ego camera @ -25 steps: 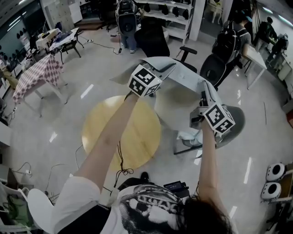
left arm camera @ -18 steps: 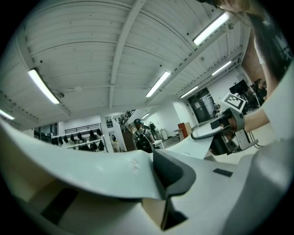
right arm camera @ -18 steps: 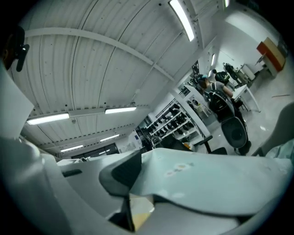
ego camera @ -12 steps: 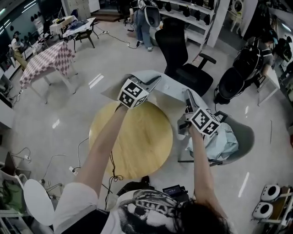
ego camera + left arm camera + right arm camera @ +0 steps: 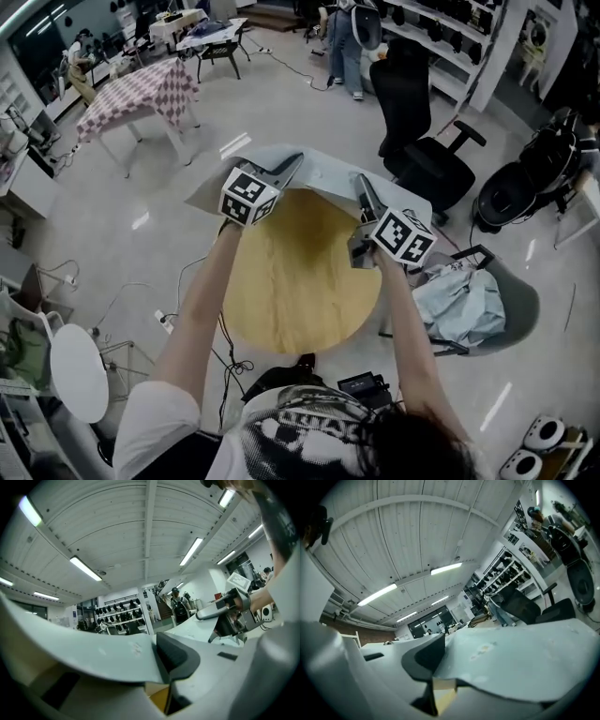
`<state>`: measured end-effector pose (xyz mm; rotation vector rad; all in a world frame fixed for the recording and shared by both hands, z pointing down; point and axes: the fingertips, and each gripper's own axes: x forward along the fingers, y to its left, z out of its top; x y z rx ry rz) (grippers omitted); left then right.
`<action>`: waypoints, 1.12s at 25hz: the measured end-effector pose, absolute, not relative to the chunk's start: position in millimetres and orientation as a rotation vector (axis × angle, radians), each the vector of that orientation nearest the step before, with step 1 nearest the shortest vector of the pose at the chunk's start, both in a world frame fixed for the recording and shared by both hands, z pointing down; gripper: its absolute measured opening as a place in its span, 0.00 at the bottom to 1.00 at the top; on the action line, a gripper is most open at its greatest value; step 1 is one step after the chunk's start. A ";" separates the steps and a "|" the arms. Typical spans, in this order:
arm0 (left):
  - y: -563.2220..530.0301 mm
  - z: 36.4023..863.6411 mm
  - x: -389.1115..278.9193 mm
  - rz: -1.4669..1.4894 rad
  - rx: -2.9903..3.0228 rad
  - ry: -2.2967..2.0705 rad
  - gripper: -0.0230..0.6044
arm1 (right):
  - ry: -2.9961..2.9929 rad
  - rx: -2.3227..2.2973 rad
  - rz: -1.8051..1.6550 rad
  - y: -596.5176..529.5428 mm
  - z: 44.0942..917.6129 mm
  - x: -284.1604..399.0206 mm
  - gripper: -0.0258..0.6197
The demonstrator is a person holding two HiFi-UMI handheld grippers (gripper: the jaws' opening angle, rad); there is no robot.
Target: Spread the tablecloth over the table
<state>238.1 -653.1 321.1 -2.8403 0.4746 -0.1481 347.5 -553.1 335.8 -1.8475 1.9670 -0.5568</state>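
Left tool (image 5: 292, 165) and right tool (image 5: 361, 185) each pinch the tablecloth (image 5: 328, 173) edge. Cloth trails beyond the desk (image 5: 300, 291) far rim; we'd draw it nearward.

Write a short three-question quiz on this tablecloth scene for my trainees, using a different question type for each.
1. True or false: most of the round wooden table shows bare wood.
2. Choose one: the left tool is shut on A) the tablecloth, B) a chair, C) nothing.
3. Short answer: what pattern is on the cloth on the distant table, at the upper left of the head view?

Key: 1 true; 2 A; 3 checked.
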 end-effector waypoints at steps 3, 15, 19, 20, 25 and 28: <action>-648.9 334.2 206.9 -0.169 -2.845 0.540 0.16 | 2.012 -1.811 -0.611 -554.6 352.2 320.8 0.15; -577.5 414.2 124.5 -0.221 -3.031 0.710 0.16 | 2.035 -1.754 -0.913 -493.8 439.5 251.1 0.15; -539.0 433.9 101.2 -0.217 -3.112 0.796 0.16 | 2.046 -1.702 -0.986 -458.5 457.1 232.5 0.15; -529.3 437.0 94.9 -0.198 -3.128 0.828 0.16 | 2.061 -1.699 -0.989 -450.3 459.0 227.8 0.15; -470.6 462.9 62.3 -0.124 -3.224 0.990 0.16 | 2.111 -1.635 -1.073 -399.7 480.4 203.0 0.14; -437.4 477.5 48.8 -0.096 -3.281 1.052 0.16 | 2.095 -1.599 -1.138 -369.3 493.7 193.0 0.14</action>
